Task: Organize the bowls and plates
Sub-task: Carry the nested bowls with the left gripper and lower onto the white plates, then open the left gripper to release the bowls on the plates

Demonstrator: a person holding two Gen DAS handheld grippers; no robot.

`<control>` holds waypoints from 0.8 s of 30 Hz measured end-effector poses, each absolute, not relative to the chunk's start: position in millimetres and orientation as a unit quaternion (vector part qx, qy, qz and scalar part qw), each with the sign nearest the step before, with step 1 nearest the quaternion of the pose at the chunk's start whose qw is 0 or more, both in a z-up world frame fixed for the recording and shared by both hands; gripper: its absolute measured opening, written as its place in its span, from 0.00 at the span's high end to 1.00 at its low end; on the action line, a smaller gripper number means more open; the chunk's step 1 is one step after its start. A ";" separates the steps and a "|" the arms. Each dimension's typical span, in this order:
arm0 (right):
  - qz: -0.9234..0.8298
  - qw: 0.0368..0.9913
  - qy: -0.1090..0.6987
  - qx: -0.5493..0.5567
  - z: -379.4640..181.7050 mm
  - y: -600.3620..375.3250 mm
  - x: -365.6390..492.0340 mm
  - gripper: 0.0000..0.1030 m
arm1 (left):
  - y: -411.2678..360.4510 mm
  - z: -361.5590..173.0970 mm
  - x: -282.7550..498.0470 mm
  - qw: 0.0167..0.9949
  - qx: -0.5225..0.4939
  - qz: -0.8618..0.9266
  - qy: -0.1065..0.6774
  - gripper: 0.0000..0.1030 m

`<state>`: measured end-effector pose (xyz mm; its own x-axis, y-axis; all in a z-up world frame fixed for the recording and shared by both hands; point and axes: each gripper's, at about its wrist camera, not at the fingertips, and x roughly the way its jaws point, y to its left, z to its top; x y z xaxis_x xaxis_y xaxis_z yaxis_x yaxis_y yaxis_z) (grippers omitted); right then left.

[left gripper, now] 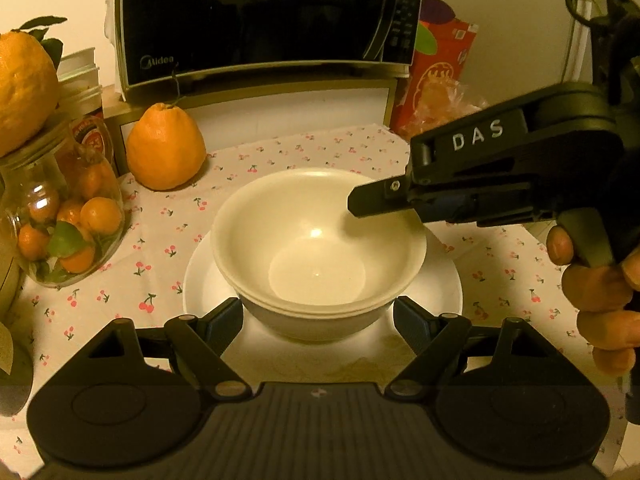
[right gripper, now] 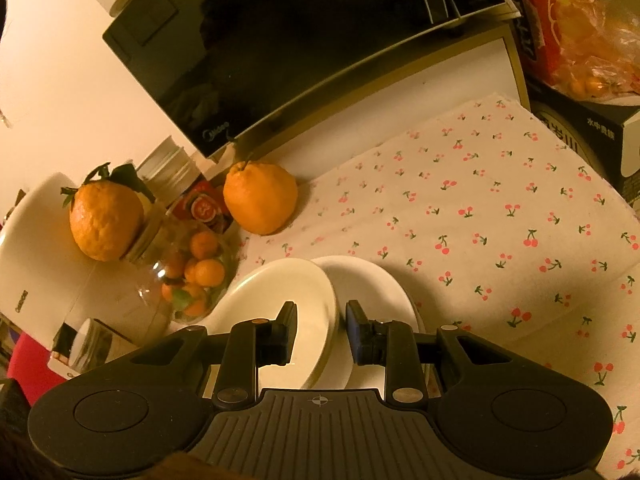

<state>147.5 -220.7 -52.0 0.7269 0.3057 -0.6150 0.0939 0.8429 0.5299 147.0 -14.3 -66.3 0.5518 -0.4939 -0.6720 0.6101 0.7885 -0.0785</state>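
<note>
Stacked cream bowls (left gripper: 316,240) sit nested on a white plate (left gripper: 200,284) on the cherry-print cloth. My left gripper (left gripper: 318,316) is open, its fingers either side of the lower bowl's base without touching it. My right gripper (left gripper: 360,204) reaches in from the right over the top bowl's far right rim. In the right wrist view my right gripper (right gripper: 322,332) is open, one finger inside and one outside the bowl's rim (right gripper: 330,320), with a gap on both sides. The plate (right gripper: 372,280) shows beneath.
A large orange (left gripper: 166,148) sits behind the bowls. A glass jar of small oranges (left gripper: 64,216) stands at left with another orange (left gripper: 24,88) on top. A black microwave (left gripper: 264,16) is at the back, a red box (left gripper: 440,64) and bagged fruit at the right.
</note>
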 end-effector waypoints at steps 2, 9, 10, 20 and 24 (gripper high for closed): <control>0.057 0.889 0.364 0.273 -52.0 -220.3 147.8 0.73 | -14.3 -66.1 147.6 0.877 0.081 -0.314 0.354 0.22; 0.058 0.888 0.364 0.275 -52.1 -220.5 146.9 0.73 | -14.0 -66.4 148.5 0.877 0.080 -0.314 0.355 0.22; 0.058 0.888 0.364 0.275 -52.2 -220.4 147.1 0.73 | -14.1 -66.4 148.5 0.877 0.080 -0.314 0.355 0.22; 0.055 0.883 0.364 0.292 -49.2 -226.0 144.2 0.45 | -14.7 -62.6 147.3 0.876 0.080 -0.316 0.356 0.12; 0.052 0.884 0.359 0.296 -45.1 -230.1 139.4 0.35 | -13.8 -59.5 144.9 0.876 0.082 -0.315 0.357 0.10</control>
<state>139.4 -230.1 -45.1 0.7373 0.3038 -0.6034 0.1206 0.8196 0.5601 144.9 -13.8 -59.5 0.5475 -0.4931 -0.6761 0.6101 0.7882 -0.0808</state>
